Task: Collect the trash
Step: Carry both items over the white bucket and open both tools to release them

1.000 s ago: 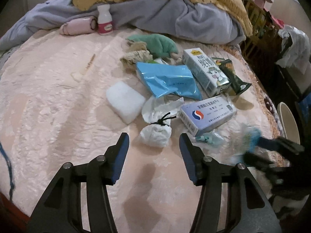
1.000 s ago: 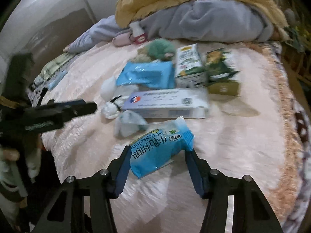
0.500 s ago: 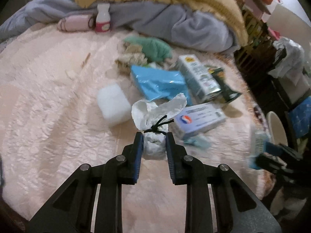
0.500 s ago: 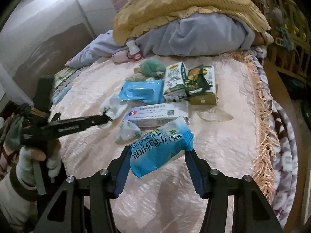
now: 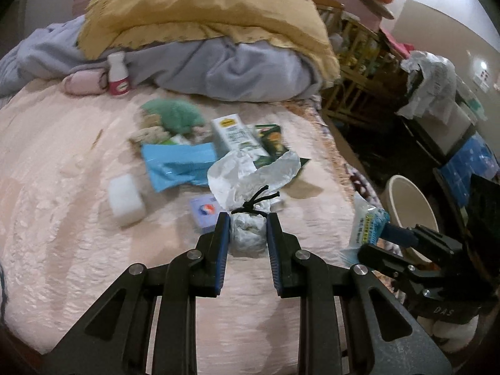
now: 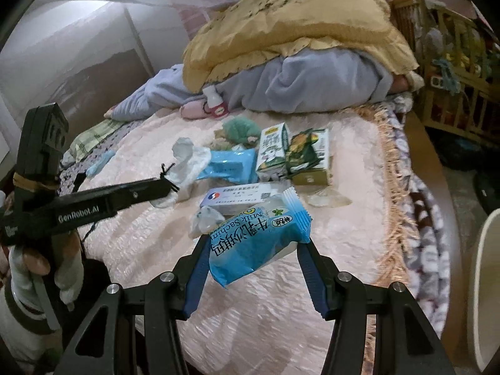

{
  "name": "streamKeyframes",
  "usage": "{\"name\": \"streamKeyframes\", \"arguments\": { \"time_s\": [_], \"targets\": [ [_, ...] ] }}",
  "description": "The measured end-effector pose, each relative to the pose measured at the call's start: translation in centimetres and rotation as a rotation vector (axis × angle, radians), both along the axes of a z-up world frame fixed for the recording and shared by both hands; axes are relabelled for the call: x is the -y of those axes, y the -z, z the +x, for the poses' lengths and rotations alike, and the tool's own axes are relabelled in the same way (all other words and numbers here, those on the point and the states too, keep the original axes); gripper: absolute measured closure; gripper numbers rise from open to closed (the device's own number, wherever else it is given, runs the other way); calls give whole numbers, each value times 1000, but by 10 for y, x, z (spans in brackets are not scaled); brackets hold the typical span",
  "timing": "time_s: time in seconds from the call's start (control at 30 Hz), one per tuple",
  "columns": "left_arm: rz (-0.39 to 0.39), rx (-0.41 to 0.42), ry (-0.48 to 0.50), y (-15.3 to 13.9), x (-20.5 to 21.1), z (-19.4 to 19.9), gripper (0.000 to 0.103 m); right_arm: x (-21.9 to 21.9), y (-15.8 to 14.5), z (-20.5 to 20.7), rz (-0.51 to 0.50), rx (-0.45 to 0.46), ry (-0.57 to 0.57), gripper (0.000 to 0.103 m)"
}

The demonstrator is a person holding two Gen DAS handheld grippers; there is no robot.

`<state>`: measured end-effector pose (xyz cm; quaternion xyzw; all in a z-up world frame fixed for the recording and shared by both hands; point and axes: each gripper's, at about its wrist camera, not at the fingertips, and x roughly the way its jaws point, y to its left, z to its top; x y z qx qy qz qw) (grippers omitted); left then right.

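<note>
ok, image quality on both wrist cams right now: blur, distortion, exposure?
Left wrist: bed clutter like the green toy is motion-smeared, the tied white bag in the left tool sharper; strong fisheye vignette.
Right wrist: the blue snack packet is crisp, the bedspread below streaked; dim, warm light.

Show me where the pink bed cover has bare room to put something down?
The pink bed cover is bare left of the white foam block, up to the small white bottle, and along the near edge. Another bare stretch runs between the green drink cartons and the fringed edge. The middle, around the blue plastic packet, is crowded.
</note>
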<state>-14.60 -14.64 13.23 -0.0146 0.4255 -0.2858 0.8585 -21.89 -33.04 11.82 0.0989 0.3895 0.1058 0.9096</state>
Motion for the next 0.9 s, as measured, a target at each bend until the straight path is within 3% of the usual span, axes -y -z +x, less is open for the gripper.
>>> {"name": "streamKeyframes", "arguments": {
  "time_s": [0.9],
  "targets": [
    [29,38,191,-9,130,-26,82,101,-20,-45,3,45,212,49]
  ]
}}
